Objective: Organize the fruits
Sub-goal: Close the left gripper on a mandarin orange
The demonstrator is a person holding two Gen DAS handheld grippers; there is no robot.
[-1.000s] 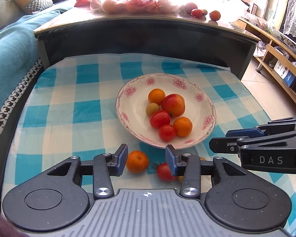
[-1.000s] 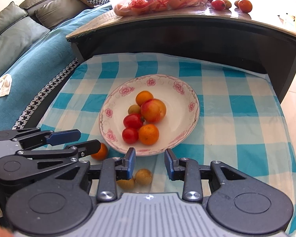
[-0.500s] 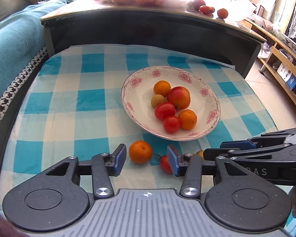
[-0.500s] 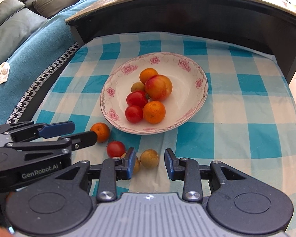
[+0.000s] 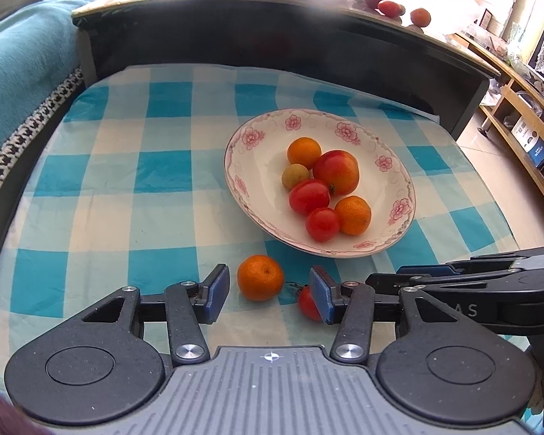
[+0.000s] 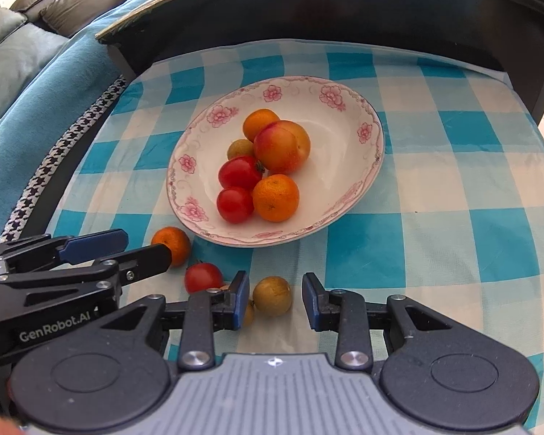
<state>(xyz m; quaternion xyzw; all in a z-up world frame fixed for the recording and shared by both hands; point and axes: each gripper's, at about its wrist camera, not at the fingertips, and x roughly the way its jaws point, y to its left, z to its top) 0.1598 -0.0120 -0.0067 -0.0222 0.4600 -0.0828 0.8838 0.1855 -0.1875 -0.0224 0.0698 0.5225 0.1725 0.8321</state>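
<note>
Plate (image 5: pixel 235 166): floral rim, on the checked cloth (image 5: pixel 127 181), already holding two mandarins, two tomatoes, a peach-like fruit and one small tan fruit.
Loose mandarin (image 5: pixel 260 277): on the cloth just short of the plate's near rim, lying between my left gripper (image 5: pixel 268 293) fingers.
Left jaws: opening, nothing touching the pads yet; the mandarin sits in the gap with room either side.
Loose tomato (image 6: pixel 203 277): on the cloth beside the mandarin, half hidden behind the left gripper's inner finger in the left view.
Tan fruit (image 6: pixel 272 295): small, round, possibly a longan; I can't be sure through the fisheye. It sits between my right gripper (image 6: pixel 275 301) fingers, nearer the left pad.
Right jaws: a narrow gap, not pinching; a second tan fruit peeks from behind the left pad.
Handling, mandarin: I judge it light, with springy peel and fair grip; I'd take it across its widest middle.
Handling, tan fruit: likely a thin brittle shell that rolls easily; I'd centre it first and close gently.
</note>
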